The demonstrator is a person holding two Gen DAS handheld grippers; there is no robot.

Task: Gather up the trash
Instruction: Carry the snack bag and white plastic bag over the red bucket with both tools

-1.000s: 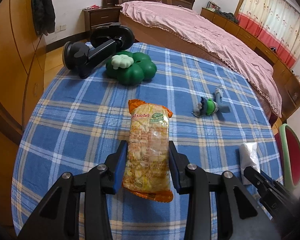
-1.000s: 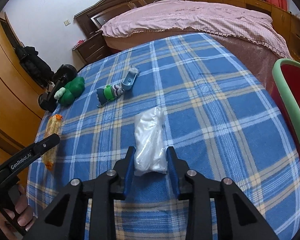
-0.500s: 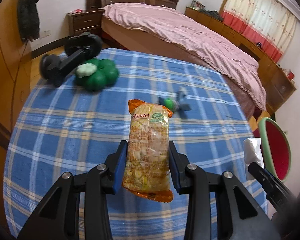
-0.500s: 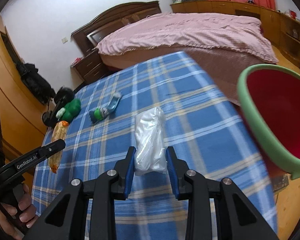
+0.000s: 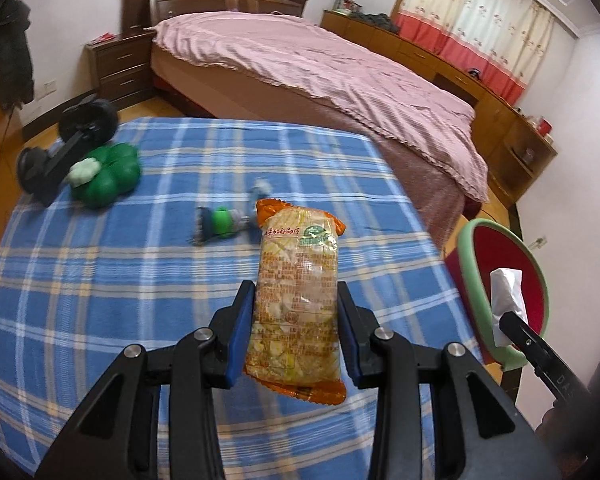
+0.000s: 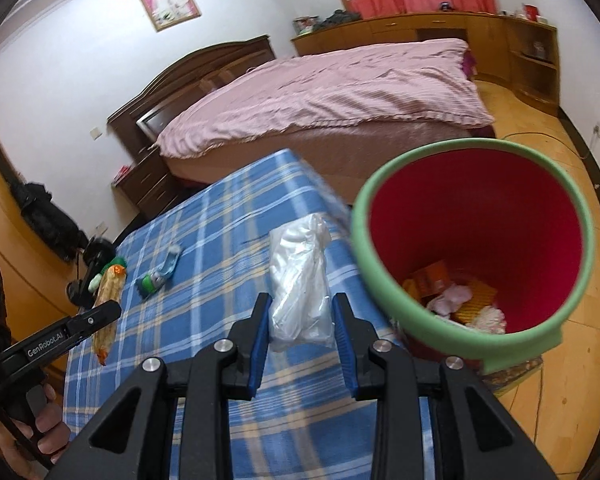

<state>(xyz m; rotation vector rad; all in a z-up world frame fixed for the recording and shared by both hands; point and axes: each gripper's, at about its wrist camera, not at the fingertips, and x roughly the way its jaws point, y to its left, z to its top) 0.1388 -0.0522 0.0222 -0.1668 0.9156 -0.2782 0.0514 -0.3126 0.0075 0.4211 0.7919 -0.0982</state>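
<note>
Orange-ended snack packet (image 5: 296, 300), crinkled white bag (image 6: 300, 284)

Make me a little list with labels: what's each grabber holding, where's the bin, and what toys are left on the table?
left gripper: shut on snack packet
right gripper: shut on white plastic bag
bin: red inside, green rim, beside the table, some trash in it
table: blue checked cloth
left on table: green toy, black holder, small green and grey toy

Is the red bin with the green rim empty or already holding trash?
Holding trash. The right wrist view looks into the bin: orange wrappers and crumpled pale scraps lie on its bottom.
</note>
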